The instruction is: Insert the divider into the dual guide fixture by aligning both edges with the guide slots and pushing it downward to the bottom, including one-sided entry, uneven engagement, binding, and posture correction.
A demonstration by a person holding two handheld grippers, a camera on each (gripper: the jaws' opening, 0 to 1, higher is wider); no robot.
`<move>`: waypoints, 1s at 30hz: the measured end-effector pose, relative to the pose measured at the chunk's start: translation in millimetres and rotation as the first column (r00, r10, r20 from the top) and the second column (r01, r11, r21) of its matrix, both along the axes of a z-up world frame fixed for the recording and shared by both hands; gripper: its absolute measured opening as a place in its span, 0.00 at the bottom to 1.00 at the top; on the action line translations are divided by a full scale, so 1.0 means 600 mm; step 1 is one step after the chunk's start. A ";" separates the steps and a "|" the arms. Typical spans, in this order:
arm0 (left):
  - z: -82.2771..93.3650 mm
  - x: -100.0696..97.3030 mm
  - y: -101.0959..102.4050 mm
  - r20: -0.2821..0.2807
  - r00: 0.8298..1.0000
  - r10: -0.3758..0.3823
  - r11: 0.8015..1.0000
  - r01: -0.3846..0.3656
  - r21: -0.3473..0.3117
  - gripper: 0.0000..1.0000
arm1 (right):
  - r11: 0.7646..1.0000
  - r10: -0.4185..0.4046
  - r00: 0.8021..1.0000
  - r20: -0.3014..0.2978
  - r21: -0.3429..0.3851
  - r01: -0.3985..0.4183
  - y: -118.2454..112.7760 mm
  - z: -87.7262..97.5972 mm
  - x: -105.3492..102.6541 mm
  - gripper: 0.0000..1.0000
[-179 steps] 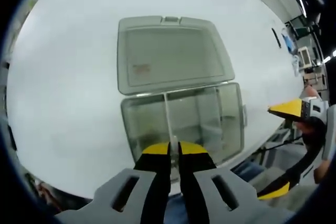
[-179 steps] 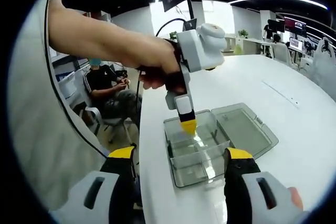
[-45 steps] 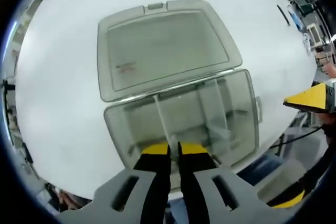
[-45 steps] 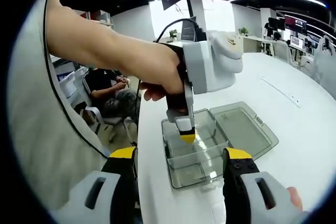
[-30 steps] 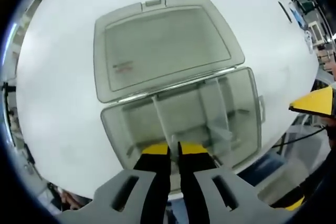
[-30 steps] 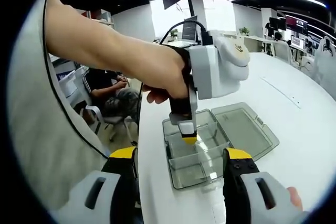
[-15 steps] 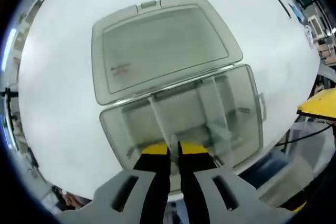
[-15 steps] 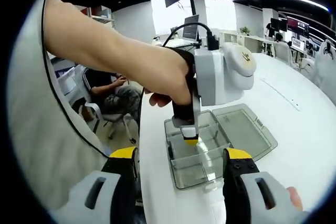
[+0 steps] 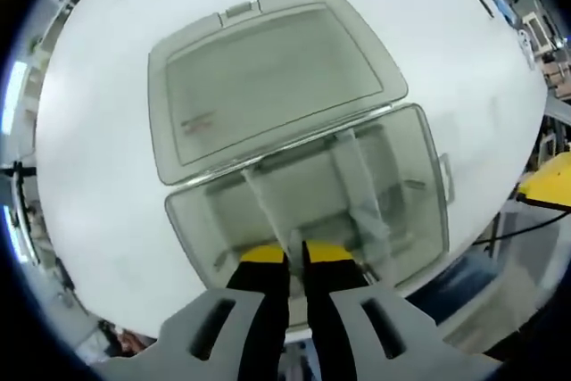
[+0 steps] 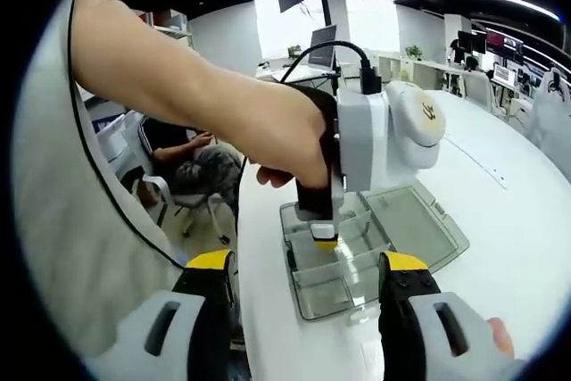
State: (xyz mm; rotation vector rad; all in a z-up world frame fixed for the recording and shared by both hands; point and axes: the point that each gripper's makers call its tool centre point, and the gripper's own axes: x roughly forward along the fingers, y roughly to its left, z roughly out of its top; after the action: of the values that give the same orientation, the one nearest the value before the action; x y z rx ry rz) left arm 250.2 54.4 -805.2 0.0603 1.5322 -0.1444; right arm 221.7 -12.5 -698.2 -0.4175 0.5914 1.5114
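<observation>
Table (image 9: 107, 131): white top bare on all sides of fixture; free passage left, far side, right.
Fixture box (image 9: 415, 185): open-topped, access from above. Hinged lid (image 9: 268, 78) lies flat behind box, blocks low approach from far side.
Interior: upright divider (image 9: 268, 207) and second partition (image 9: 357, 189) split box into narrow bays.
Left gripper (image 10: 325, 240): occupies space over box middle; person's forearm (image 10: 178, 86) spans above near table edge.
Right gripper (image 10: 308, 287): jaws spread wide, clear of box.
</observation>
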 end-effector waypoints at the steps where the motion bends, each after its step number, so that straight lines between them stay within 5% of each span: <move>1: 0.000 -0.001 0.002 0.000 1.000 0.009 1.000 -0.009 -0.007 0.02 | 1.000 0.000 1.000 0.002 -0.001 0.000 -0.001 0.001 0.001 0.63; 12: -0.001 0.001 0.001 0.002 0.997 0.082 0.995 -0.082 -0.053 0.02 | 1.000 -0.002 1.000 0.005 0.002 0.002 -0.006 0.002 0.004 0.63; 30: -0.001 0.001 0.002 0.014 0.997 0.082 0.995 -0.081 -0.062 0.03 | 1.000 -0.010 1.000 0.000 0.014 0.010 -0.014 0.001 0.006 0.63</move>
State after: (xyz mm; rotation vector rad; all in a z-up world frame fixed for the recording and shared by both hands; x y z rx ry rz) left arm 250.7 55.4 -805.7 -0.0494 1.5107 -0.1260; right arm 225.4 -20.9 -697.7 -0.4029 0.5821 1.5051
